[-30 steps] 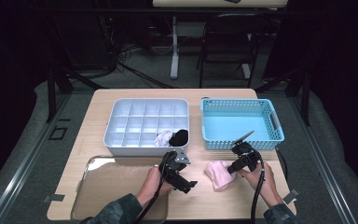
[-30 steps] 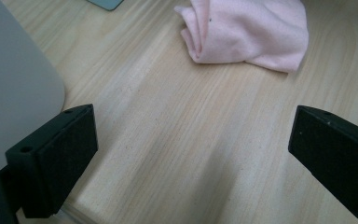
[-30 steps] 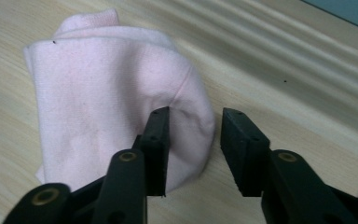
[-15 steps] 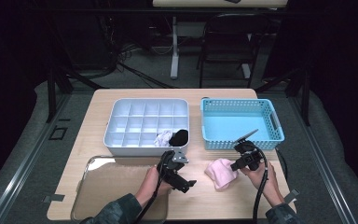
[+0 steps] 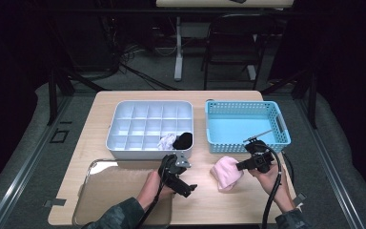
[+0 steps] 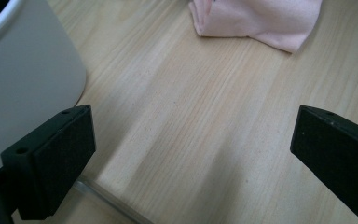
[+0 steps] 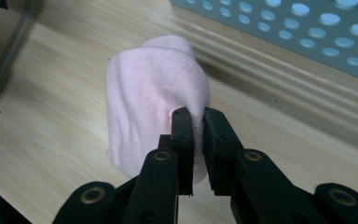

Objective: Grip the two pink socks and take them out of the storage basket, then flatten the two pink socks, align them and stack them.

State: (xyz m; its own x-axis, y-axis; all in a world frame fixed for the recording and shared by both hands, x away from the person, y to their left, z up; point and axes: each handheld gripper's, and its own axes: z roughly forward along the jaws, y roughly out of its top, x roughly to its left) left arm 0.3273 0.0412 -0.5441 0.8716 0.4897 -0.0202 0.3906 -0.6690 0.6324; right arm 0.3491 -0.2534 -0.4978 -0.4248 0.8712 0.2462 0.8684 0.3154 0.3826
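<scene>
- Pink sock (image 5: 227, 172): on the table, just in front of the blue basket (image 5: 246, 127); my right gripper (image 7: 195, 122) is clamped on its edge.
- Left gripper (image 5: 183, 182): jaws wide apart, holding nothing.
- Done: two socks sit in the white divided bin (image 5: 148, 126).
- Left, I judge: stowing this one.

Right gripper (image 7: 196, 116) pinching pink cloth (image 7: 149, 102), wooden table (image 7: 46, 121)

My fingers (image 7: 219, 140) are matte black bars with brass-ringed pivot screws, thick black cables (image 5: 272, 191) trail from both grippers, and my sleeves (image 5: 119, 214) are camouflage-patterned.
</scene>
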